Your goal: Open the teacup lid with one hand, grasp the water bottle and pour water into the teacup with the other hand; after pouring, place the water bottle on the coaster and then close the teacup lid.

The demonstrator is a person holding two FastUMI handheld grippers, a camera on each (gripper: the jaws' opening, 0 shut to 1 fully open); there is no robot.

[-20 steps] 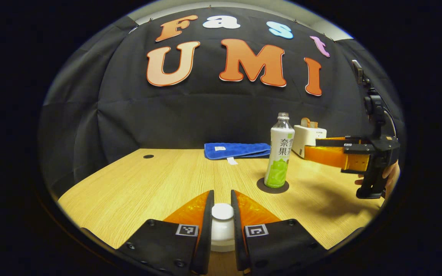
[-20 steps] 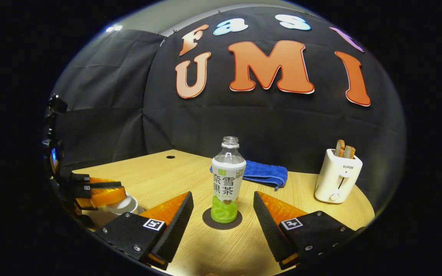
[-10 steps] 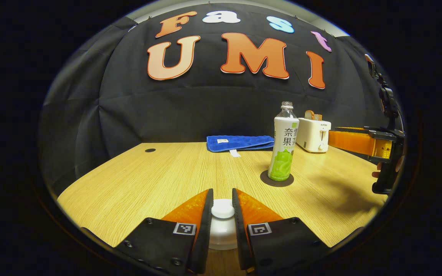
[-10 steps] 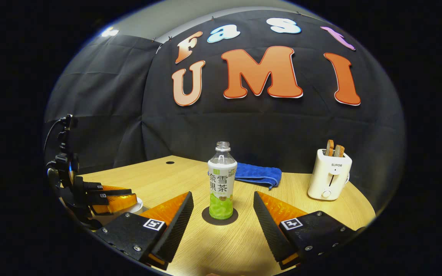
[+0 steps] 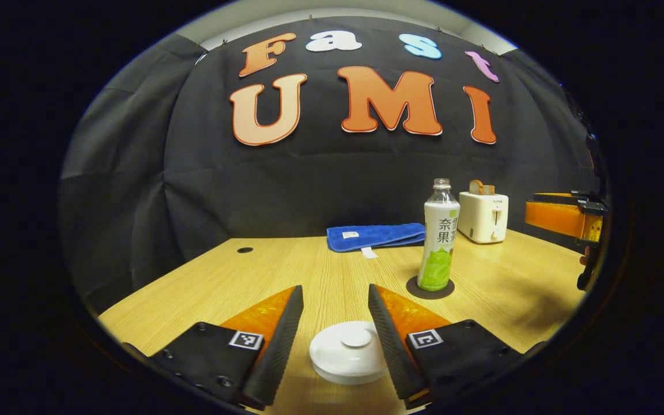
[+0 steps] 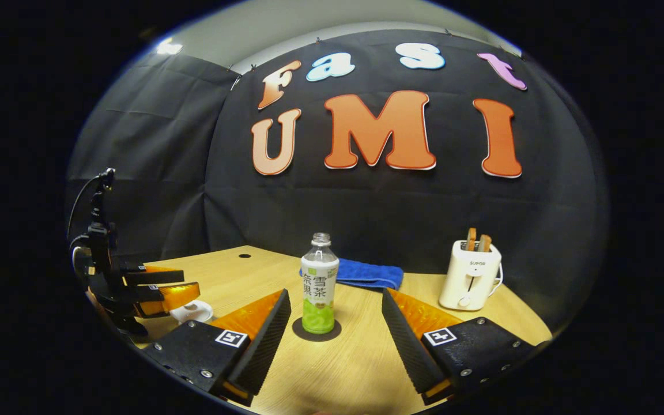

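Left claw (image 5: 335, 314) wide open, holding nothing, 2 fingers either side of white teacup lid (image 5: 348, 351), clear of it. Right claw (image 6: 336, 328) wide open, empty. Water bottle (image 6: 319, 284) upright on dark coaster (image 6: 316, 331), mid worktop (image 5: 211, 282). Toaster (image 6: 470, 282) behind at right.

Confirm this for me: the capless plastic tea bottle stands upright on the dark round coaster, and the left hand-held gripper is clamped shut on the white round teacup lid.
One thing is wrong: the left hand-held gripper is open, its fingers apart on either side of the white round teacup lid, as the left gripper view shows. The capless plastic tea bottle does stand upright on the dark round coaster.
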